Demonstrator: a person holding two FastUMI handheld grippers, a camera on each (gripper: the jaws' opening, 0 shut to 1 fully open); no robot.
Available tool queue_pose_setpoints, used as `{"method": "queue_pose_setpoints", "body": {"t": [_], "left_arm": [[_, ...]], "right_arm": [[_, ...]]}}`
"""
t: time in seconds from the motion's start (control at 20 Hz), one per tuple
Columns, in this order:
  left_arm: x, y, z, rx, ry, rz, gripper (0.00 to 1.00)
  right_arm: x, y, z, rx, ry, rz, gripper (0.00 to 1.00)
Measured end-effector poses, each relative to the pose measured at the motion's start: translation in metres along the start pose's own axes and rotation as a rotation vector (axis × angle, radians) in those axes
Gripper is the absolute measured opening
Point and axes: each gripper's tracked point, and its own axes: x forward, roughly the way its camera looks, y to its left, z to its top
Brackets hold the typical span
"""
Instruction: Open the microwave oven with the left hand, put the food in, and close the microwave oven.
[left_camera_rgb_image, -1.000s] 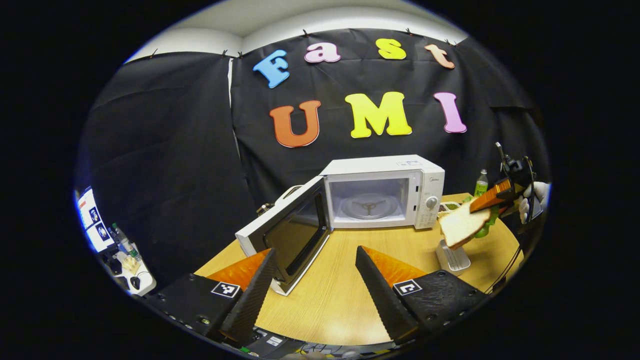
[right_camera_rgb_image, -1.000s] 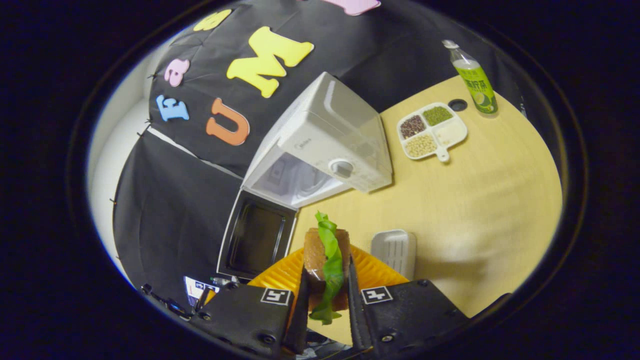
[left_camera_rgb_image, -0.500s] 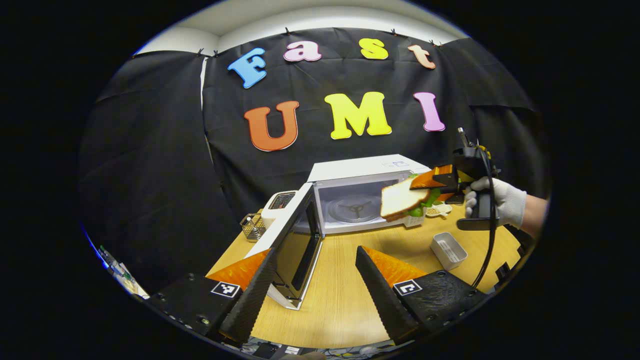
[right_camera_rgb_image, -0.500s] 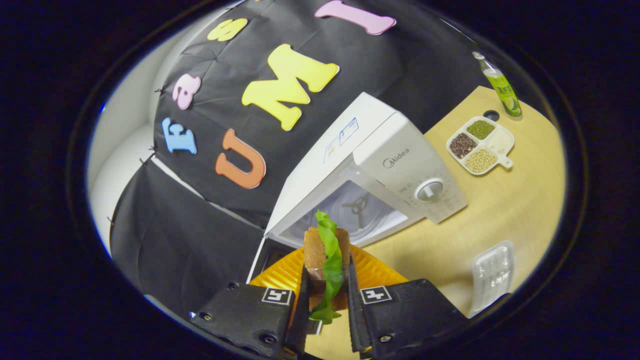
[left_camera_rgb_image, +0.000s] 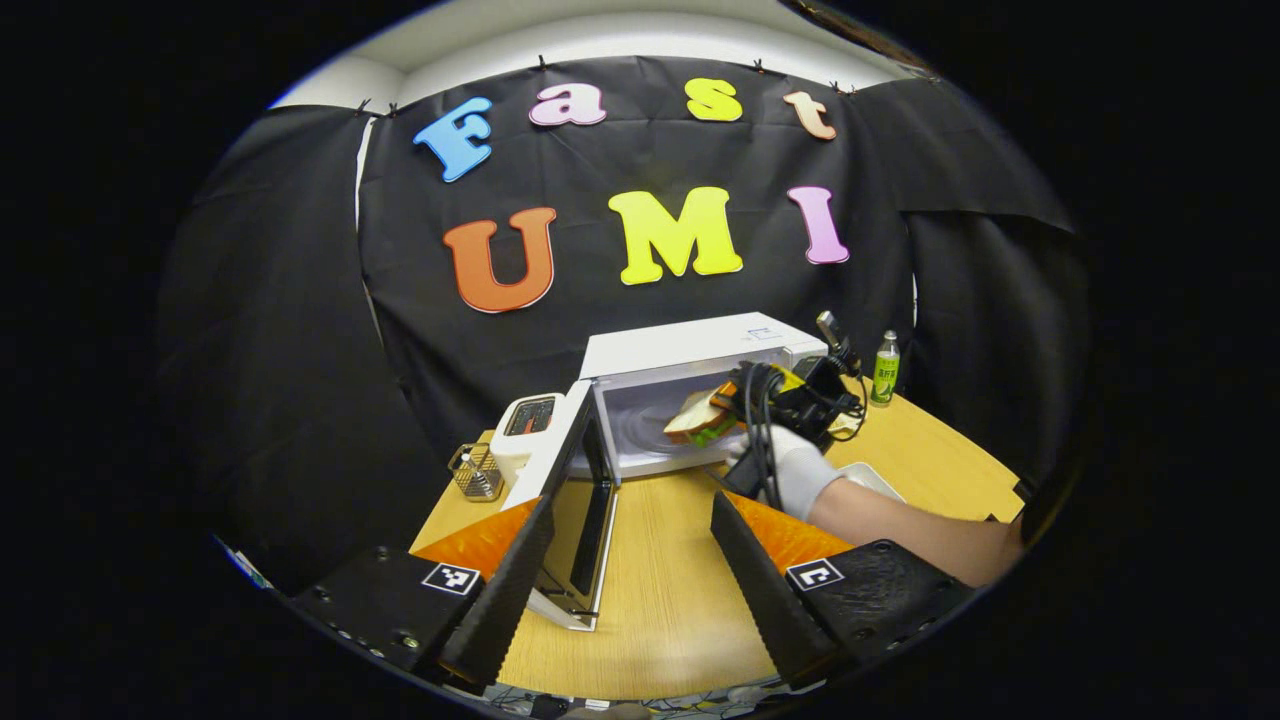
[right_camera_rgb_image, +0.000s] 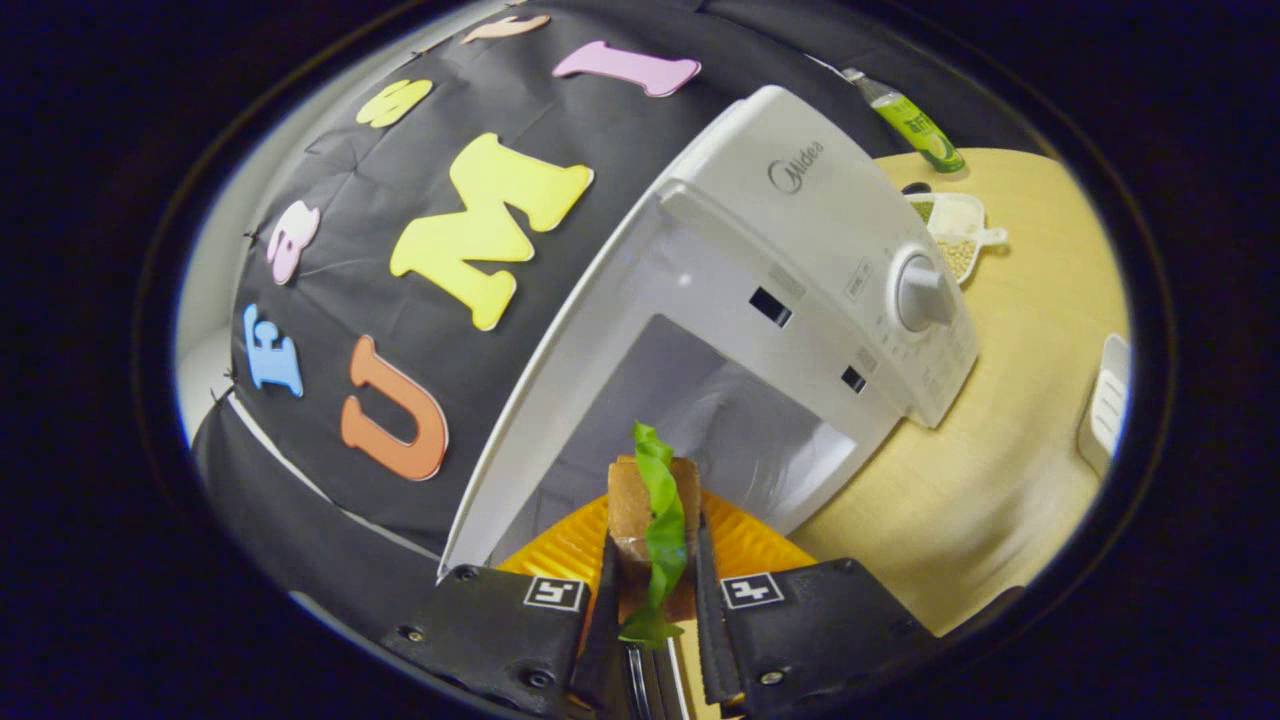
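White box microwave oven (left_camera_rgb_image: 690, 395) at frame centre, door (left_camera_rgb_image: 590, 490) already swung open. Sandwich of bread and green lettuce (right_camera_rgb_image: 650, 520) pinched between right gripper (right_camera_rgb_image: 652, 600) fingers, just entering the cavity. Left gripper (left_camera_rgb_image: 625, 560) fingers spread, empty, over the wooden bench (left_camera_rgb_image: 660, 600). Left: release, withdraw, close door.

Evenly and brightly lit from overhead. Soft glare on the desk (left_camera_rgb_image: 650, 600) toward 6 o'clock in the left gripper view, with a pale sheen on the microwave (right_camera_rgb_image: 800, 250) toward 1 o'clock in the right gripper view. Strong fisheye bending at all edges. Sharp centre, slight softness toward the rims. Faint shadows under the microwave door (left_camera_rgb_image: 590, 500).
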Motion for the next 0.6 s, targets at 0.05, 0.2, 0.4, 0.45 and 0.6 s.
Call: {"method": "queue_pose_setpoints", "body": {"t": [0.05,0.2,0.4,0.45,0.6], "left_arm": [[0.0,0.001,-0.001,0.002,-0.002,-0.004,0.95],[0.005,0.004,-0.007,-0.008,0.014,-0.004,0.95],[0.004,0.006,-0.019,-0.015,0.045,-0.001,0.95],[0.004,0.007,-0.021,-0.017,0.048,0.003,0.95],[0.004,0.004,-0.021,-0.025,0.05,-0.008,0.95]], "right_arm": [[0.01,-0.001,-0.004,0.01,-0.02,-0.002,0.36],[0.032,0.009,-0.012,0.046,-0.05,0.014,0.36],[0.06,0.005,-0.018,-0.055,-0.068,-0.02,0.38],[0.064,0.004,-0.018,-0.076,-0.076,-0.016,0.39],[0.069,-0.009,-0.016,-0.203,-0.096,-0.074,0.34]]}}
